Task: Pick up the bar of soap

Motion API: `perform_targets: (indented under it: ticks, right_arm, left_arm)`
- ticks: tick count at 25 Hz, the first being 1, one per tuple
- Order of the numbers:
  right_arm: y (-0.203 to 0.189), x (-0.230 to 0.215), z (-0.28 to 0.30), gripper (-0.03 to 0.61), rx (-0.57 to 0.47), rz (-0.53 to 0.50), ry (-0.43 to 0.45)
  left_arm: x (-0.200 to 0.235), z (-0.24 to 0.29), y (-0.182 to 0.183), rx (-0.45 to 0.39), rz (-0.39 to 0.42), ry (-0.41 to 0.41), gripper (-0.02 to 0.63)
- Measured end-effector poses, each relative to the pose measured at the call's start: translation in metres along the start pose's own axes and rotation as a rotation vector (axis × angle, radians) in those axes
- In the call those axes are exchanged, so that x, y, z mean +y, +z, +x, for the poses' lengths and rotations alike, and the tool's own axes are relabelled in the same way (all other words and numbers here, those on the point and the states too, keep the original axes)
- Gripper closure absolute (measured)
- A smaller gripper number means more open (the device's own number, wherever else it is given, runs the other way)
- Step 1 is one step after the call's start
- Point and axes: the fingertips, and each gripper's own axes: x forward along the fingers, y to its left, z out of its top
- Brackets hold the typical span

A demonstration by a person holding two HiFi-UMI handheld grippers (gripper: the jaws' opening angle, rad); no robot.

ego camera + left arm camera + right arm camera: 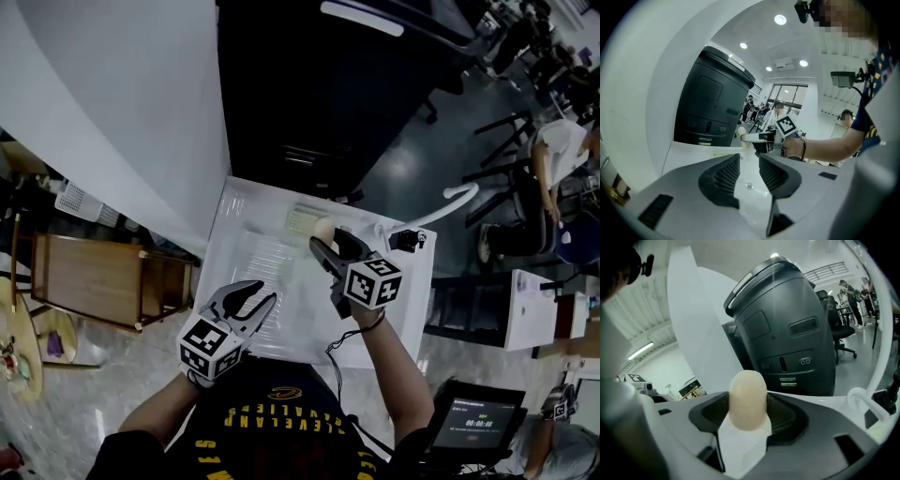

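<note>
right tongs [331, 245] clenched on the bar of soap [747, 397], gripped low so its rounded end stands proud of the jaws, probably for a secure carry | left tongs [749, 171] released, empty, parked near the person, likely keeping clear | white sink surface [239, 211] beneath both tongs | tall dark machine [319, 84] beyond the right tongs, workshop room behind

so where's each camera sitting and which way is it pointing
Head view: on the person's head, looking steeply down at the white sink; both forearms, the left claw and right claw show.
Left gripper view: on the left claw, looking across the sink at the right claw; its own open jaws show.
Right gripper view: on the right claw, facing the dark machine; its jaws grip the bar of soap.
Shared: both gripper views show the dark machine.
</note>
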Motion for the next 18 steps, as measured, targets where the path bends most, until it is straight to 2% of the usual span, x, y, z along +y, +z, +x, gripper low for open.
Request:
perform_targets:
  ticks: [7,13,18]
  right_arm:
    - [0.019,0.016,-0.041,0.311,-0.111,-0.049,-0.032]
    - [0.034,0.055,-0.092,0.311,-0.204,0.022,-0.005]
    - [0.035,0.074,-0.118,0.311,-0.268,0.048,0.02]
  left_arm:
    - [-0.008,0.013,0.011,-0.022,0.033,-0.033,0.477]
    - [-0.037,0.002,0.043,-0.058,0.065,-0.057,0.477]
    - [-0.049,0.001,0.052,-0.079,0.08,-0.075,0.477]
